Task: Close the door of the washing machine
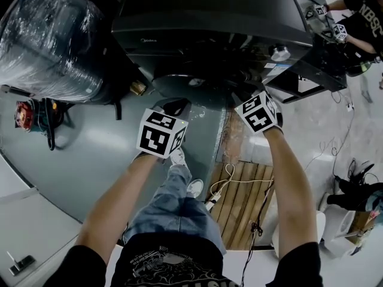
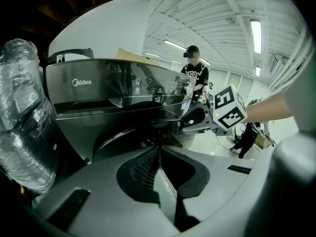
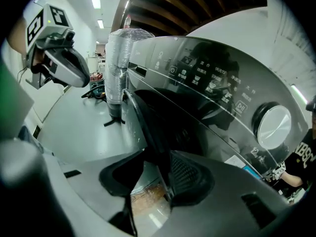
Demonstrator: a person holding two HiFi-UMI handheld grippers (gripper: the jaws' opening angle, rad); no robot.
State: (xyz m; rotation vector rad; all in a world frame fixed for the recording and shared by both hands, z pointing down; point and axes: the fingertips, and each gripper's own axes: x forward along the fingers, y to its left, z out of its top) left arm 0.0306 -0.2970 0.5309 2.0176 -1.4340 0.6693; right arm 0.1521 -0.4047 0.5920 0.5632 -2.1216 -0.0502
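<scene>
Dark grey and glossy, the washing machine (image 1: 209, 17) stands just beyond both sets of jaws. Its round door (image 1: 185, 82) is swung out from the front rather than flush with it.

The right gripper (image 3: 150, 169) has its jaws spread. The door's dark rim runs up between them, close against the ribbed pad (image 3: 190, 174) on the machine's side. Whether the rim touches that pad I cannot tell. The other pad stands clear of it, and the floor (image 1: 90, 160) and a wooden pallet (image 1: 242, 202) show through the gap.

The left gripper (image 2: 160, 157) has its jaws a little apart, with nothing between them but a strip of grey floor. The door's curved face lies just ahead of their tips. The right gripper's marker cube (image 2: 228, 106) sits beyond them and to the right.

Off to the left of the left jaws is a plastic-wrapped bundle (image 2: 22, 117). Another person (image 2: 193, 78) stands far beyond the jaws.
</scene>
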